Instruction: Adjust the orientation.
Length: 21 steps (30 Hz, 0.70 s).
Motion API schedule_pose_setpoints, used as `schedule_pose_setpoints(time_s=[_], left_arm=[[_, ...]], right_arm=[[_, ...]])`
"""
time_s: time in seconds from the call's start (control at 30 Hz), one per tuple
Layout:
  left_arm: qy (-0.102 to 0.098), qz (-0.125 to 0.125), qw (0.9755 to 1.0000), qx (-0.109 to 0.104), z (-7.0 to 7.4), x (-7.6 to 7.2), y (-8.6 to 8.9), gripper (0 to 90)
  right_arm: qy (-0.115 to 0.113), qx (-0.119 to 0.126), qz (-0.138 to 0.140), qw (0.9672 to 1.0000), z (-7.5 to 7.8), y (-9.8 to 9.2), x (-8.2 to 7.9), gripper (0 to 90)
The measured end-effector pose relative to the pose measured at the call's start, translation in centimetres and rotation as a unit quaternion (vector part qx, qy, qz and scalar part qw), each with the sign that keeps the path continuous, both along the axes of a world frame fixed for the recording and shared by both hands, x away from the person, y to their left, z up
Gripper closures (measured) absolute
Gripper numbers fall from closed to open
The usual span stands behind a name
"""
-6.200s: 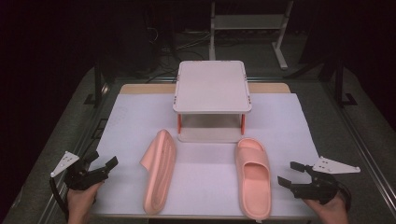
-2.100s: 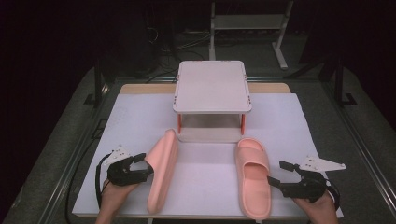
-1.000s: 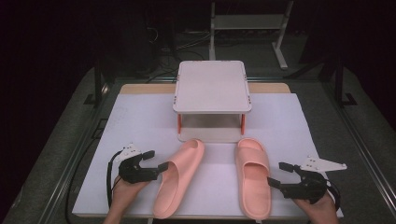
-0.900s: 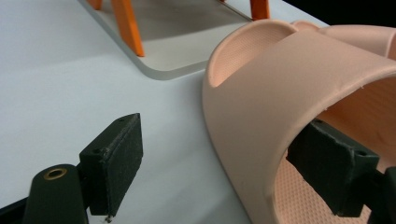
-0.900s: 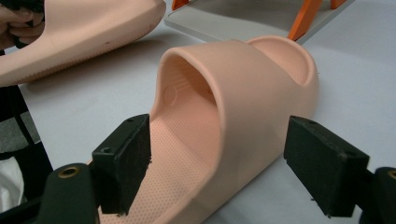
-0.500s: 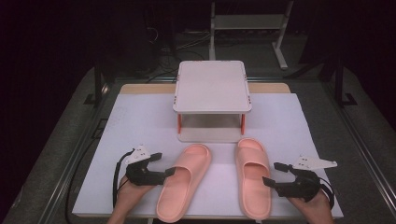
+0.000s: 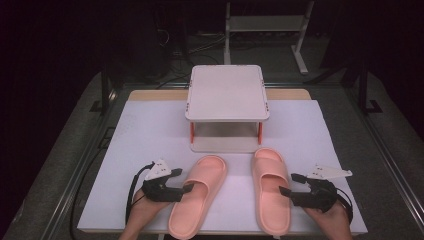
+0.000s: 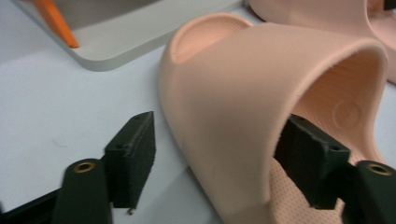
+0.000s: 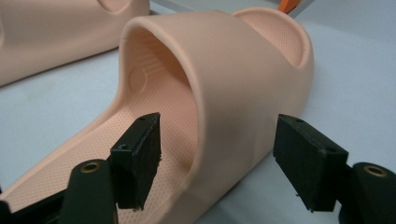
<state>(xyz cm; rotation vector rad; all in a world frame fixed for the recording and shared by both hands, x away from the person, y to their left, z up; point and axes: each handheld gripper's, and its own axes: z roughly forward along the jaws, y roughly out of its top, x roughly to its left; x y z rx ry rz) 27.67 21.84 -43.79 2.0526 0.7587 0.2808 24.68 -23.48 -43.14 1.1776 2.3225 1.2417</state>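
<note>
- Slippers: two pink foam slides, smooth matte straps, dotted footbeds, round stamped logo under each strap.
- Left slipper lies just right of the left gripper, toe angled toward the shelf.
- Left gripper jaws straddle the strap's outer wall: one black pad inside under the strap, touching or nearly touching it, the other outside with a clear gap. Jaws have just been closing and are not yet pinching; strap between them.
- Right slipper lies just left of the right gripper, toe toward the shelf.
- Right gripper jaws spread around the strap's outer edge: one pad over the footbed inside, the other outside, gaps on both sides. Also just been closing, no grip.
- Pads: black blocky plastic, screw holes visible.
- Shelf: white flat rectangular top and base, orange legs, ahead of both grippers on a white sheet.
- Hidden: heels cut off at the bottom edge in both gripper views; left pad contact hard to judge; hands partly cut off in the high view.
</note>
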Motion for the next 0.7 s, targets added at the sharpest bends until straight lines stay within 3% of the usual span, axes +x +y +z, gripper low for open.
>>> schedule_pose_setpoints(time_s=[0.23, 0.53, 0.7], left_arm=[[-0.002, 0.011, 0.9996, 0.025, -0.2, 0.1, -0.2, 38.2], [-0.003, 0.004, 0.9994, 0.034, -0.1, 0.5, -1.2, 46.8], [-0.002, 0.009, 0.9994, 0.032, -0.2, 0.6, -1.5, 49.5]], right_arm=[[0.000, -0.014, 0.000, 0.9999, -0.1, 0.6, 0.6, 39.6], [-0.012, -0.037, -0.018, 0.9991, -0.3, 1.0, 1.1, 47.3], [-0.014, -0.036, -0.020, 0.9990, -0.4, 0.9, 1.3, 48.6]])
